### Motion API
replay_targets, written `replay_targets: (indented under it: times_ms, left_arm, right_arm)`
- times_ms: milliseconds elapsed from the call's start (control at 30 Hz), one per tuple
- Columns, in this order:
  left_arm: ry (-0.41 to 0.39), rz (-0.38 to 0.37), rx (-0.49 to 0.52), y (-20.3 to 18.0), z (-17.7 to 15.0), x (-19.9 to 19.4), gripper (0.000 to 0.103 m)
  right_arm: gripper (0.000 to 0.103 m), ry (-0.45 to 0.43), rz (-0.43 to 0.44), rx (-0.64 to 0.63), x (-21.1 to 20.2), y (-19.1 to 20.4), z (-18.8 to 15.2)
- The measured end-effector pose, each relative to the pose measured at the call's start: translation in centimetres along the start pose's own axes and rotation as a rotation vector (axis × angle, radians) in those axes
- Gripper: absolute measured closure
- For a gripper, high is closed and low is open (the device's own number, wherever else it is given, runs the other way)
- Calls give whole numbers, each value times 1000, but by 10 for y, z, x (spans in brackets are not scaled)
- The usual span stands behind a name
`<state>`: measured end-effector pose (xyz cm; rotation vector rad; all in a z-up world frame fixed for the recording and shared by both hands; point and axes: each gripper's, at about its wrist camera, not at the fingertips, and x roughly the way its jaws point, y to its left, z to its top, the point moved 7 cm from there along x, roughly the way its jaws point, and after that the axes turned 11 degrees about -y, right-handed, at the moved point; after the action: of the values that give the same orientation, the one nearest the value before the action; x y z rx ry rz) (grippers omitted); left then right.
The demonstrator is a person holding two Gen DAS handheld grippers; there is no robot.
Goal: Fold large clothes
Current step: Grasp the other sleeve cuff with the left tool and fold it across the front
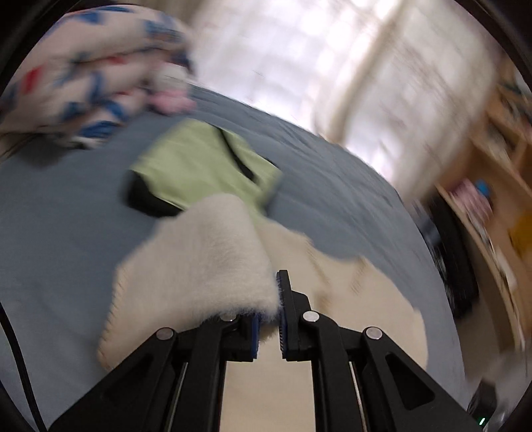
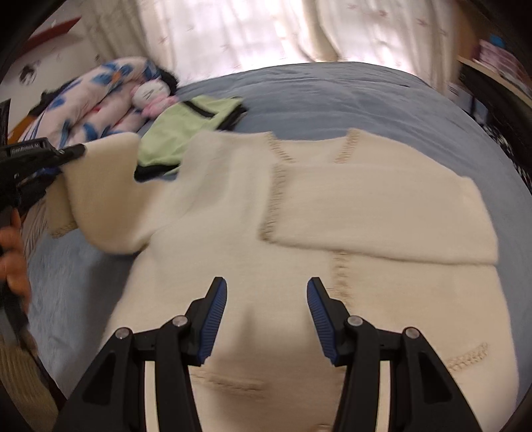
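Observation:
A cream fluffy sweater (image 2: 332,266) lies spread on the blue bed (image 2: 332,96), with one sleeve (image 2: 382,216) folded across its body. My left gripper (image 1: 269,319) is shut on the end of the other sleeve (image 1: 199,259), which hangs raised off the bed. In the right wrist view this left gripper (image 2: 66,162) shows at the left edge, held by a hand (image 2: 13,252), with the sleeve draped from it. My right gripper (image 2: 266,309) hovers open over the sweater's lower body with nothing between its fingers.
A folded light-green garment with black trim (image 2: 179,133) lies on the bed beyond the sweater. A patterned quilt (image 2: 93,96) and a plush doll (image 2: 149,94) sit at the far left. Curtains (image 2: 266,30) hang behind the bed. A wooden shelf (image 2: 492,76) stands at the right.

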<state>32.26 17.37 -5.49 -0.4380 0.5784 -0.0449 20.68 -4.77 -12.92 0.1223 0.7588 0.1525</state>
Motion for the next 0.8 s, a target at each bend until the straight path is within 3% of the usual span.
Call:
replay_targets:
  times_ms: [100, 200, 267, 333, 433, 600, 800]
  left_arm:
    - [128, -46, 60, -48, -53, 34, 92]
    - [310, -46, 64, -73, -110, 69, 74]
    - [378, -8, 77, -78, -137, 80, 56]
    - [388, 22, 92, -79, -150, 83, 49]
    - [396, 1, 76, -84, -153, 77, 42]
    - [411, -71, 39, -84, -146, 53, 41]
    - [341, -92, 38, -71, -137, 0, 41]
  right_arm:
    - [53, -6, -28, 58, -3, -33, 3]
    - [52, -9, -63, 94, -7, -59, 2]
    - [52, -11, -72, 114, -9, -72, 2]
    - [52, -15, -71, 128, -11, -81, 0]
    - [52, -16, -62, 142, -10, -89, -1]
    - [52, -15, -24, 138, -9, -84, -2]
    - [52, -26, 26, 63, -11, -58, -1]
